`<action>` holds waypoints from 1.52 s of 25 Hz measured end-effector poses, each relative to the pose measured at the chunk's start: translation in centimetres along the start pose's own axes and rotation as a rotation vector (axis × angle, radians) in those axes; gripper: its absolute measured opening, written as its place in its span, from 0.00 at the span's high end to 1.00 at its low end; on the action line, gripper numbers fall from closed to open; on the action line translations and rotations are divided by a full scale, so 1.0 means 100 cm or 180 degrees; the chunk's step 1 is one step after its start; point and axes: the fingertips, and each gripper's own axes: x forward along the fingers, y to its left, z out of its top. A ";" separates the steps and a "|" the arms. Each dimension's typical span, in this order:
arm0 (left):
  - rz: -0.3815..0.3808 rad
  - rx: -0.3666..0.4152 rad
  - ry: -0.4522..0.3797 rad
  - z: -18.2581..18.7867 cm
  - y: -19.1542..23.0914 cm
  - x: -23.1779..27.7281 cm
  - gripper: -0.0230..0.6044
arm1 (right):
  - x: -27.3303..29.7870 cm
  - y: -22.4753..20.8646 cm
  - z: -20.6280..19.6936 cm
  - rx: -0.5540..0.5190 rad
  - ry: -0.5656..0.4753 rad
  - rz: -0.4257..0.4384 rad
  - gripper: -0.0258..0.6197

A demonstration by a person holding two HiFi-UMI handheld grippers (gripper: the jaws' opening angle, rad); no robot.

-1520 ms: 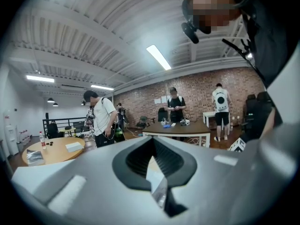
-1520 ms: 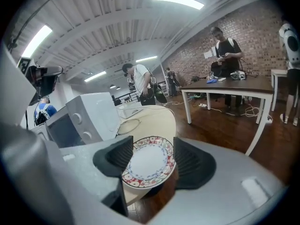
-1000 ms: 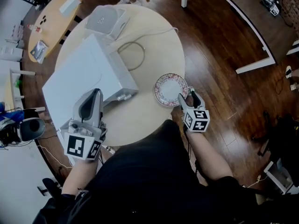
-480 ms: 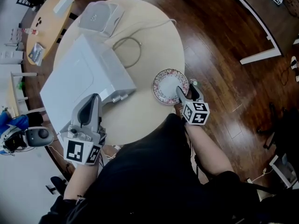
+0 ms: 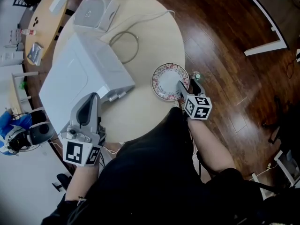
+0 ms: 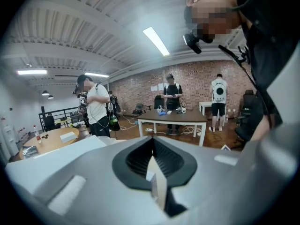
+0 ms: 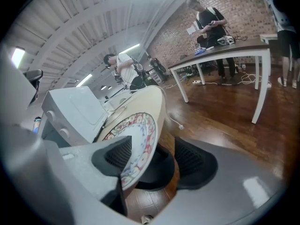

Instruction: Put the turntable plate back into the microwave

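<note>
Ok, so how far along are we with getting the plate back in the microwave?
Nothing is finished yet: the plate sits on the table, outside the microwave. In hand: the right gripper has open jaws around the plate's rim, not clamped. Left to do: grip, lift, and set it inside; the door looks closed. The left gripper is shut, idle.

I read no word, number or brand anywhere; the marker cubes (image 5: 82, 153) on my left gripper (image 5: 93, 98) and right gripper (image 5: 185, 85) carried only black-and-white square patterns, and the pale sheets (image 6: 153, 87) on the brick wall (image 6: 138, 85) were too small to read
</note>
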 end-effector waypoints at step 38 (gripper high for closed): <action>0.0150 0.0040 -0.0254 0.017 0.003 -0.032 0.96 | -0.016 0.005 0.013 0.0483 -0.0120 0.0161 0.83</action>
